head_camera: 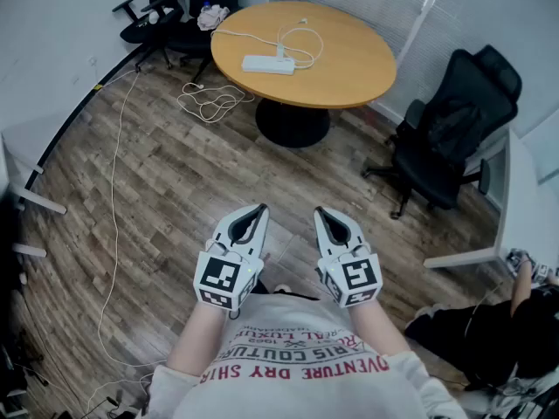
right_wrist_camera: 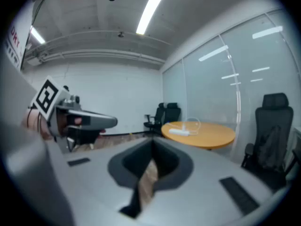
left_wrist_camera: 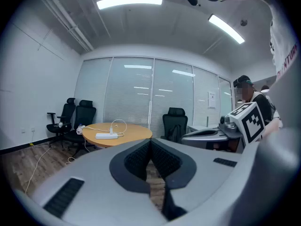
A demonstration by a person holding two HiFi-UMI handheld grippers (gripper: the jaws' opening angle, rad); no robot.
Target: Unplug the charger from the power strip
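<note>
1. Closest to the person, the left tongs (head_camera: 259, 208) and the right tongs (head_camera: 321, 210) are held side by side over the wooden floor (head_camera: 157, 199). There is a gap between them, and both are aimed toward the round desk (head_camera: 349, 68).
2. The left tongs are closed, tips meeting, with nothing caught between them. The right tongs are closed and empty too.
3. Farther out, a tangle of white cord (head_camera: 210, 103) lies on the floor by the foot of the desk. A black office chair (head_camera: 450, 138) stands off to the right.
4. The desk is well ahead of both tongs. A white power strip (head_camera: 268, 64) lies on its left part. The charger (head_camera: 282, 51) sits plugged into the strip, and its thin white lead loops across the desk top.
5. Beyond the desk, more black chairs (head_camera: 175, 7) stand by the wall.
</note>
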